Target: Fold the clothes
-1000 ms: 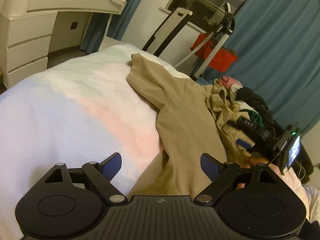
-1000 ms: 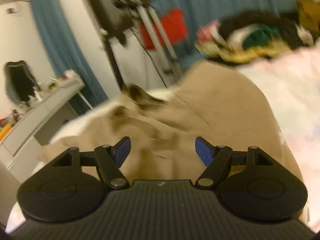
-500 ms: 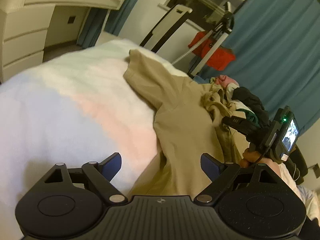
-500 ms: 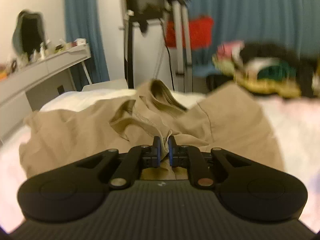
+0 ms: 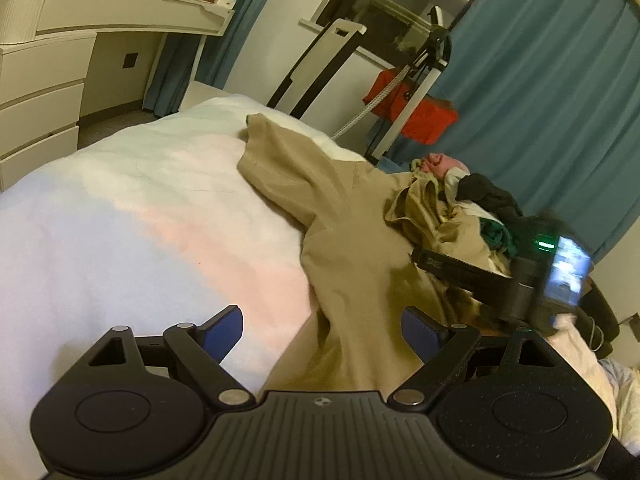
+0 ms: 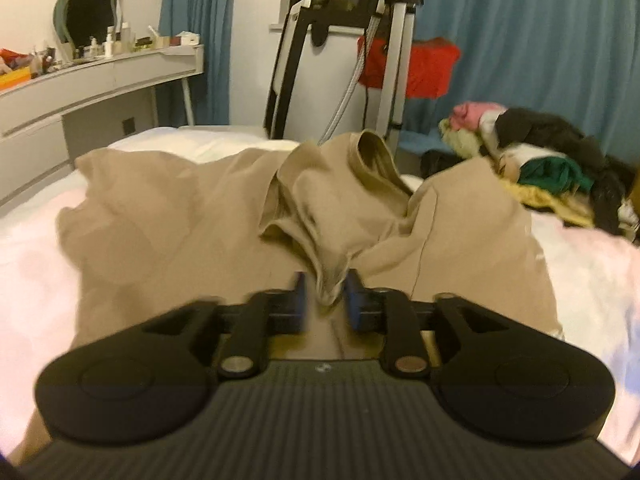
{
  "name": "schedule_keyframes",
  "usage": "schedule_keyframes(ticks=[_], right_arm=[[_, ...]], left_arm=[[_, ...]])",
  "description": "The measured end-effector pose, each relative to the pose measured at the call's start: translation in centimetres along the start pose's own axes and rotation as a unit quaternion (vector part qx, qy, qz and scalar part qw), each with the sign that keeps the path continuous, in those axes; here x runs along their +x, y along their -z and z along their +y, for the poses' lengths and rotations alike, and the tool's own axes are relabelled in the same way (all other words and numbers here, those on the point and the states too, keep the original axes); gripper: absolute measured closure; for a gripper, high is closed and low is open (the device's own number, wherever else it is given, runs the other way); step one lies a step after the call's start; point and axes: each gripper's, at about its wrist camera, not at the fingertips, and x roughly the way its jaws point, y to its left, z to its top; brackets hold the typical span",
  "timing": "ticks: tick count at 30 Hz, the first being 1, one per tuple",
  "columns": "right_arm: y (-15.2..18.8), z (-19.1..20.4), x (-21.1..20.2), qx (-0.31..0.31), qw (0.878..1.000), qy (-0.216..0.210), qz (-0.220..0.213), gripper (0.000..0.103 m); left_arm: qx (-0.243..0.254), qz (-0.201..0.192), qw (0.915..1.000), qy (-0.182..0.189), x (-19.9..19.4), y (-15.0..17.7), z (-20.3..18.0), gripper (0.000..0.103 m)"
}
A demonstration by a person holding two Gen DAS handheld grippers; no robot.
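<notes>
Lying across the bed, the tan garment runs lengthwise toward the far curtain. Right gripper fingers pinch a bunched fold of it; left gripper fingers are spread wide over its near edge.

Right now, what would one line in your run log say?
task: fold clothes | left gripper: open, over tan garment | right gripper: shut on tan garment fold | bed: garment unfolded

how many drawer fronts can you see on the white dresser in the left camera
3. The white dresser at the far left shows three drawer fronts stacked: top, middle, bottom. The frame edge and the bed cut it off, so more may be hidden.
</notes>
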Motion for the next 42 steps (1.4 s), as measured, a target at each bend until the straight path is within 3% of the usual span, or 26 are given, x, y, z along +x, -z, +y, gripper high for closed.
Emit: schedule_keyframes(ticks=[1, 3, 9, 11, 17, 21, 23, 25, 27, 31, 36, 42], right_arm=[[0.2, -0.2, -0.6, 0.005, 1.0, -0.011, 0.003, 0.037], [0.6, -0.6, -1.9, 0.015, 0.999, -0.032, 0.008, 0.024], [2.6, -2.1, -12.9, 0.051, 0.997, -0.06, -0.019, 0.024], [3.7, -2.9, -16.8, 0.09, 0.994, -0.064, -0.025, 0.024], [7.7, -3.6, -24.9, 0.122, 0.988, -0.025, -0.089, 0.024], [9.5, -4.7, -26.4, 0.17, 0.978, -0.016, -0.117, 0.024], [10.2, -5.4, -26.5, 0.176, 0.978, -0.018, -0.111, 0.024], [10.9, -5.9, -26.6, 0.173, 0.979, -0.015, -0.106, 0.023], [11.3, -6.4, -26.4, 0.172, 0.98, 0.002, -0.1, 0.015], [11.5, -7.2, -26.3, 0.188, 0.977, 0.012, -0.098, 0.016], [11.6, -7.4, -26.0, 0.193, 0.977, 0.005, -0.096, 0.016], [11.9, -7.3, -25.2, 0.194, 0.977, 0.003, -0.09, 0.016]], left_arm=[[0.001, 0.002, 1.0, -0.001, 0.2, 0.0, 0.0, 0.015], [0.006, 0.002, 1.0, 0.003, 0.2, 0.1, -0.2, 0.015], [0.058, -0.012, 0.9982, 0.01, -1.1, 1.1, -1.9, 0.015], [0.079, -0.019, 0.9966, 0.015, -1.8, 1.6, -2.7, 0.015], [0.158, -0.065, 0.9851, 0.024, -5.4, 4.2, -5.8, 0.014], [0.175, -0.068, 0.9821, 0.018, -6.8, 6.0, -7.3, 0.012], [0.177, -0.062, 0.982, 0.022, -7.0, 6.7, -7.8, 0.012], [0.203, -0.068, 0.9767, 0.018, -7.2, 7.5, -8.7, 0.012], [0.234, -0.086, 0.9685, 0.008, -7.6, 8.5, -9.7, 0.008], [0.265, -0.099, 0.9591, 0.011, -7.8, 10.0, -10.7, 0.004], [0.255, -0.072, 0.9641, 0.006, -6.6, 10.5, -10.3, 0.003], [0.206, -0.045, 0.9775, -0.005, -4.9, 9.5, -8.3, 0.003]])
